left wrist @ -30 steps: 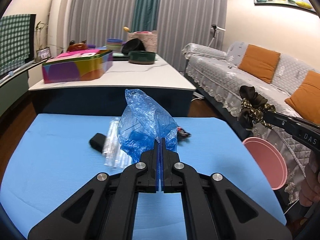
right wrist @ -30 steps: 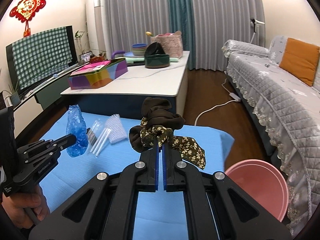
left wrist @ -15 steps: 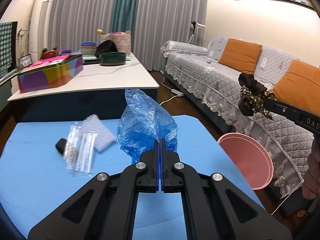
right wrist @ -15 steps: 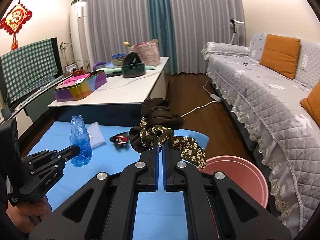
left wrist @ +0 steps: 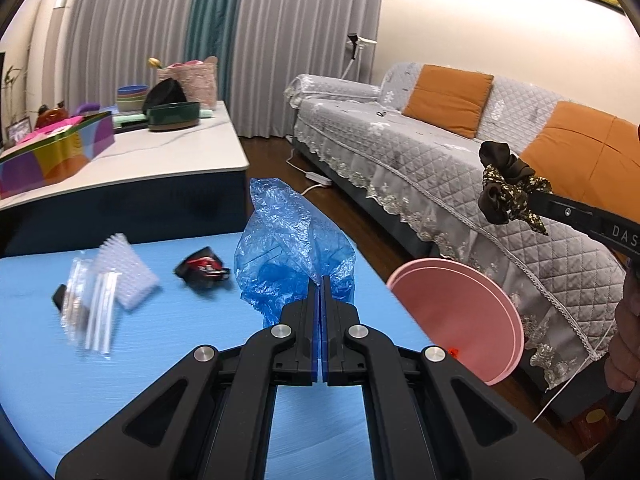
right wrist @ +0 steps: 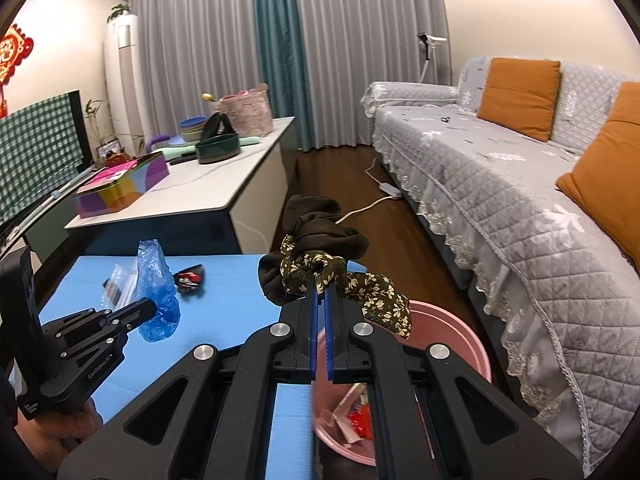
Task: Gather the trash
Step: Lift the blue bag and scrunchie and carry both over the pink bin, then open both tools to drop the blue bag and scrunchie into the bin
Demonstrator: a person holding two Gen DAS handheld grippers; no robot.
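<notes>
My left gripper (left wrist: 319, 280) is shut on a crumpled blue plastic bag (left wrist: 290, 240), held above the blue table (left wrist: 120, 380). My right gripper (right wrist: 320, 290) is shut on a brown floral scrunchie (right wrist: 316, 256), hanging just over the near rim of the pink bin (right wrist: 452, 344) on the floor. That bin (left wrist: 460, 308) stands past the table's right edge and holds some paper scraps. The left gripper (right wrist: 150, 306) with its bag (right wrist: 156, 292) shows at the left of the right wrist view. The scrunchie (left wrist: 508, 190) appears at the right of the left wrist view.
Clear plastic wrappers (left wrist: 92, 312), a white bubble-wrap piece (left wrist: 124, 272) and a black-and-red wrapper (left wrist: 202, 272) lie on the table. A white counter (left wrist: 120, 164) with a colourful box and bowls stands behind. A grey sofa (right wrist: 520, 200) runs along the right.
Both grippers have swung to the right with their loads. The pink bin has come closer and larger in both views; the items on the table have slid left.
</notes>
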